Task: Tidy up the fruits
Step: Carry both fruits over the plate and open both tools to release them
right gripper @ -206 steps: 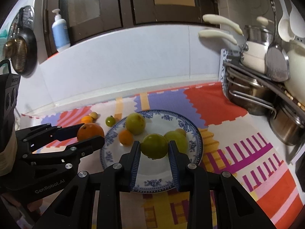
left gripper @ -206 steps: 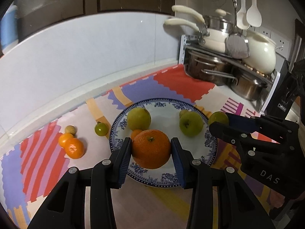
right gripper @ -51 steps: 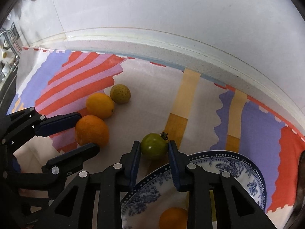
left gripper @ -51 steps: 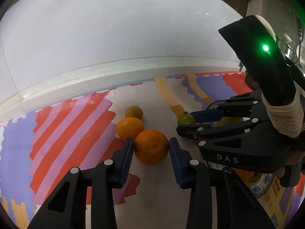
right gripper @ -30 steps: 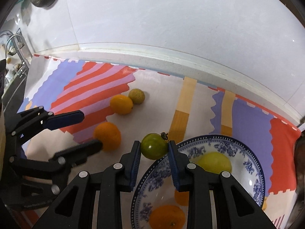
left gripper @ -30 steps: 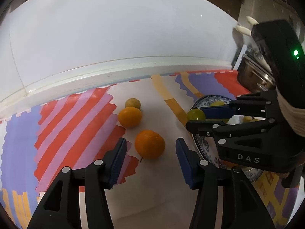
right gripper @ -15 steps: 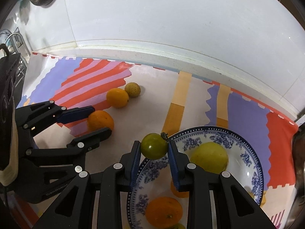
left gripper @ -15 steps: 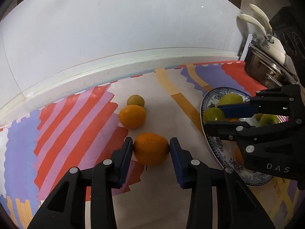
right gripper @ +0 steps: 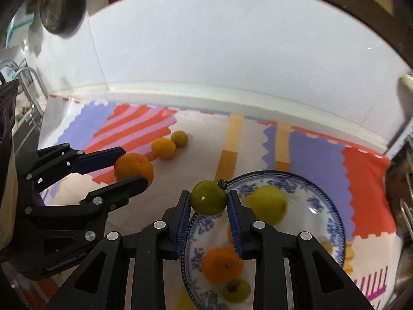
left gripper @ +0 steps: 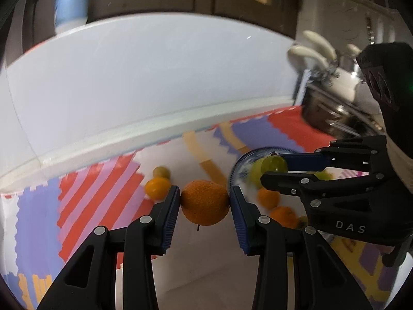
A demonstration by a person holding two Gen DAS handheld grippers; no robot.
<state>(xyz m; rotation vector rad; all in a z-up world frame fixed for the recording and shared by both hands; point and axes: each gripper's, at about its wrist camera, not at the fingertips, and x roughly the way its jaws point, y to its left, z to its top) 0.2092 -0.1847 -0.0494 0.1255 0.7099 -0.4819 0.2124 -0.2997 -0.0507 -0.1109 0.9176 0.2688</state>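
My left gripper [left gripper: 204,201] is clamped on the orange [left gripper: 204,202], lifted off the mat [right gripper: 129,124]; right gripper [right gripper: 208,201] pinches the green tomato [right gripper: 208,200] over the plate [right gripper: 333,214] rim. I'd lower w/ care, pick bare spots, and release gently so neither rolls.

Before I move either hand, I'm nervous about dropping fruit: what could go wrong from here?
1. The orange is pinched only at its sides by the left gripper; a jerk could let it slip out.
2. The green tomato in the right gripper hangs by the plate rim; released there, it may roll off.
3. The grippers sit close together and could collide.
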